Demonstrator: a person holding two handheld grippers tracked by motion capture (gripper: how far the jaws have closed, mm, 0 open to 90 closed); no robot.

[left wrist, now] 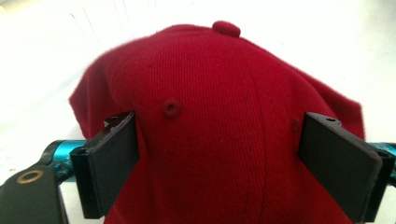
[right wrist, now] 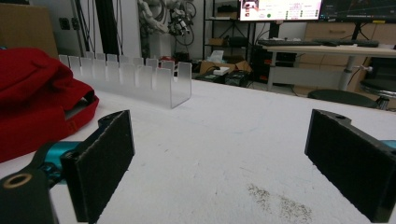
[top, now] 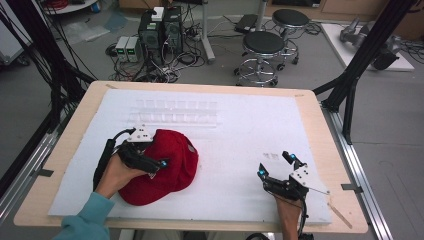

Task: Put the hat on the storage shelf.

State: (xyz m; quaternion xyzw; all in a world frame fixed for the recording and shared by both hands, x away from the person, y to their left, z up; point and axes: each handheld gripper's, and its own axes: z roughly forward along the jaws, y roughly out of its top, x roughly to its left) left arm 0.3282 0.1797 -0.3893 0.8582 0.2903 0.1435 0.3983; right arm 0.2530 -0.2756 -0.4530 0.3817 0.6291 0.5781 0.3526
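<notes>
A red cap [top: 162, 167] lay on the white sheet [top: 235, 145] at about eight o'clock on the table [top: 312, 112], its near edge partly hidden under the left gripper [top: 150, 162], whose jaws stood wide apart over the crown without clearly touching it. The right gripper [top: 275, 165] sat at about four o'clock with its jaws spread on nothing. A clear slotted rack [top: 175, 112] at twelve o'clock was hard to make out against the sheet.
</notes>
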